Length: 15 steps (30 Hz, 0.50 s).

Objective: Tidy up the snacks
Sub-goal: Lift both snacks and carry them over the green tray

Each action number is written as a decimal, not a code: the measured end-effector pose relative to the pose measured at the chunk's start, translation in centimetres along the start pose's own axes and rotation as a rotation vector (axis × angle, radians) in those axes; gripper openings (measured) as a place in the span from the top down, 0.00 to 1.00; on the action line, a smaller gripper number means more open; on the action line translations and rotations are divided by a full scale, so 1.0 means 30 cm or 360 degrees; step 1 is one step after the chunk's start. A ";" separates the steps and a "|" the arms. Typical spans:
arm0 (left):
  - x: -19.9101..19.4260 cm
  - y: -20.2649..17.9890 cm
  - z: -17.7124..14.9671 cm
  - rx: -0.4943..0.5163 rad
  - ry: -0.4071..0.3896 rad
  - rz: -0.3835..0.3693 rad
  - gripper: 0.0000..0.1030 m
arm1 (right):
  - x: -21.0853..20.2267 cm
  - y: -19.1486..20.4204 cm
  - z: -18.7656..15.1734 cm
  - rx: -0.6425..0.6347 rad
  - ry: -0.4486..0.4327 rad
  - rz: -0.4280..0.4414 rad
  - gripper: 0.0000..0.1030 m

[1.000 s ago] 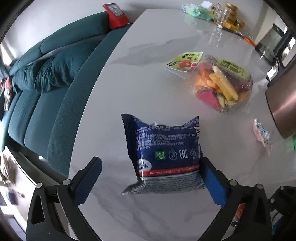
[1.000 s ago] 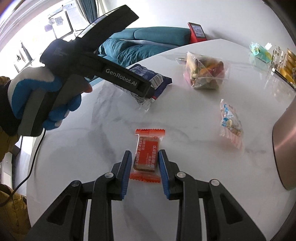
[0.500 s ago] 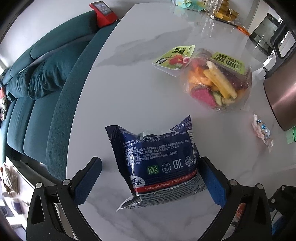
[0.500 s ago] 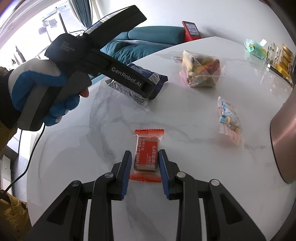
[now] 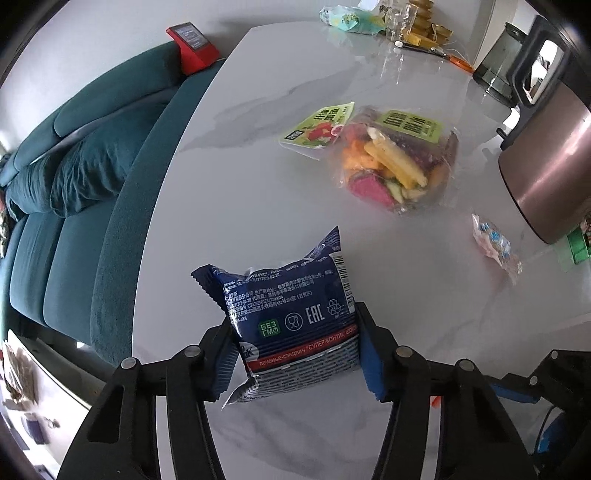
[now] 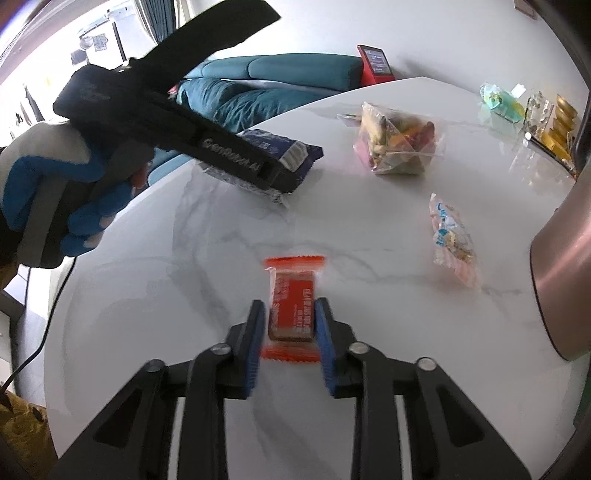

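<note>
Scanning left to right: teal sofa [image 5: 70, 184] runs along the table's far-left edge, red device [image 5: 190, 46] propped on its back. White marble table [image 5: 258, 147] carries all the snacks.

Left gripper [image 5: 295, 354] is closing on the blue cookie pack [image 5: 291, 314]; both blue pads touch the pack's sides, lower half squeezed between them, top corners sticking up past the fingers. In the right wrist view the gloved hand [image 6: 55, 192] holds that gripper angled down over the same pack [image 6: 280, 151] near the table's sofa-side edge.

Beyond the pack: green-label flat packet [image 5: 317, 127], touching the clear bag of mixed colourful snacks [image 5: 395, 162] just right of it. Small pink-and-blue wrapped candy [image 5: 493, 245] lies alone further right, near the copper-coloured metal vessel [image 5: 554, 162] at the right edge. Far end of the table: teal bag [image 5: 345, 18], glass items and gold-wrapped pieces, too small to sort.

Right gripper [image 6: 290, 332] is closing around the orange-wrapped bar [image 6: 293, 306], which lies flat on the table lengthwise between the fingers. Pads sit right at the bar's sides; frame is blurred, so cannot tell if they press yet.
</note>
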State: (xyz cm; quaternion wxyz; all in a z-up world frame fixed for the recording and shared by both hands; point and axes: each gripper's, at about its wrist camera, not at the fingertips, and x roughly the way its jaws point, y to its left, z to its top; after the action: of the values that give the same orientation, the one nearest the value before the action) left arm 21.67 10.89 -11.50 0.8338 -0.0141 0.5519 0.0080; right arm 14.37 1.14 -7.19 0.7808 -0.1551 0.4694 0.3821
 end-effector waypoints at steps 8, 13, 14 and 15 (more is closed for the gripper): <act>-0.038 0.013 -0.068 -0.0022 -0.0018 0.0000 0.50 | -0.035 0.005 -0.039 0.0054 0.0002 -0.0015 0.54; -0.077 -0.014 -0.122 0.0020 -0.0004 0.0023 0.50 | -0.081 -0.001 -0.094 0.0066 0.0012 0.0001 0.54; -0.087 -0.023 -0.132 0.0033 -0.0002 0.0030 0.50 | -0.094 -0.004 -0.107 0.0071 0.0011 0.0002 0.54; -0.096 -0.033 -0.141 0.0043 0.0001 0.0035 0.50 | -0.110 -0.011 -0.122 0.0080 0.0010 0.0005 0.54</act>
State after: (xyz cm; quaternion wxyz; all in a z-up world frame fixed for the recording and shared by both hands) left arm 16.69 9.77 -10.49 0.8336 0.0032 0.5523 0.0097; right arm 11.49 -2.76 -6.29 0.7823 -0.1359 0.4815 0.3710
